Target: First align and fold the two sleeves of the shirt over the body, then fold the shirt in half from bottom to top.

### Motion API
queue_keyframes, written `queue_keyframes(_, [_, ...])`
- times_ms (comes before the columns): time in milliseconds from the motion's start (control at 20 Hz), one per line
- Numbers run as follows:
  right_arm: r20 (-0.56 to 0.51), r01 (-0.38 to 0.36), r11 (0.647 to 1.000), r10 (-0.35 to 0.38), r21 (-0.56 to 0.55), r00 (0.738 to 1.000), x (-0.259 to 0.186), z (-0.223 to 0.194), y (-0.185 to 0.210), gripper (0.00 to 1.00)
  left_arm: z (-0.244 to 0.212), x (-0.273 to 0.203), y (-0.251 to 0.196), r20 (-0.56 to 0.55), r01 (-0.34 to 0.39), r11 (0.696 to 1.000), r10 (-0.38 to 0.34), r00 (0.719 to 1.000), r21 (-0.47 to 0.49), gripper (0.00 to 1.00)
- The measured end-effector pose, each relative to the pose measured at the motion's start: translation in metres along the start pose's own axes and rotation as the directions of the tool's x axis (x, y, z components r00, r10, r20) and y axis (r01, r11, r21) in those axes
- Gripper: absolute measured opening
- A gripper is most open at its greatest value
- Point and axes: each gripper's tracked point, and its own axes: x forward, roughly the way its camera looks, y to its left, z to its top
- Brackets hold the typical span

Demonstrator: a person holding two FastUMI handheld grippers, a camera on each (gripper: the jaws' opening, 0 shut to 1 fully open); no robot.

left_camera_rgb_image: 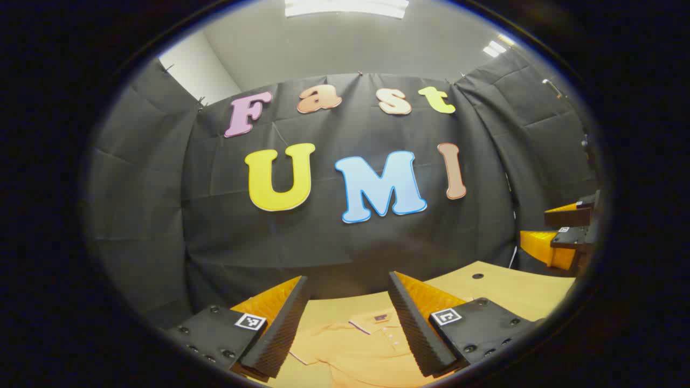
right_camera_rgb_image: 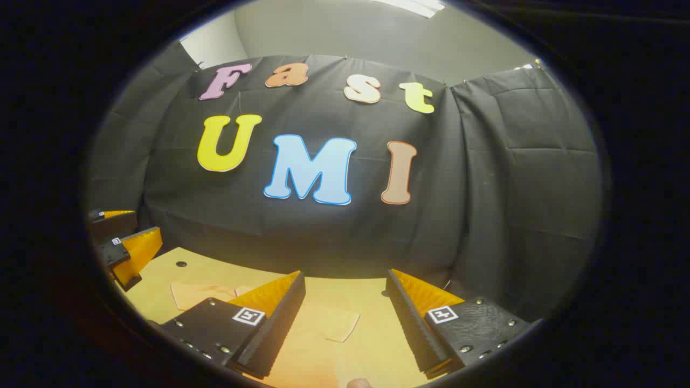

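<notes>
An orange polo shirt (left_camera_rgb_image: 356, 350) lies flat on the tan table (left_camera_rgb_image: 512, 291), its collar and button placket facing the far wall. My left gripper (left_camera_rgb_image: 347, 302) hovers above the collar, open, with nothing between its fingers. In the right gripper view, a short sleeve (right_camera_rgb_image: 329, 323) of the shirt spreads out on the table (right_camera_rgb_image: 372, 345) between and below the fingers. My right gripper (right_camera_rgb_image: 345, 299) is open and empty above that sleeve. The right gripper (left_camera_rgb_image: 566, 231) also shows at the right edge of the left gripper view, and the left gripper (right_camera_rgb_image: 124, 242) shows at the left edge of the right gripper view.
The black cloth wall (left_camera_rgb_image: 350, 242) stands close behind the table's far edge. Small dark holes (left_camera_rgb_image: 477, 276) dot the tabletop. Another part of the shirt (right_camera_rgb_image: 197, 293) lies to the left in the right gripper view.
</notes>
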Motion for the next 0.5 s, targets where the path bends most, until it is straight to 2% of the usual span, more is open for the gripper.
queue_keyframes(200, [-0.001,0.022,0.999,-0.022,-0.040,1.000,0.001,0.002,-0.003,0.94,-0.002,0.001,0.008,-0.014,-0.020,1.000,0.020,1.000,0.003,0.99])
queue_keyframes(400, [-0.001,0.052,0.998,-0.052,-0.036,0.999,0.000,0.000,-0.001,0.94,-0.005,-0.001,0.009,-0.018,0.029,0.999,-0.029,0.999,-0.017,1.00])
queue_keyframes(500, [0.009,0.068,0.997,-0.068,-0.038,0.998,-0.001,0.000,0.001,0.94,-0.008,0.001,0.016,-0.012,0.032,0.999,-0.032,0.999,-0.022,1.00])
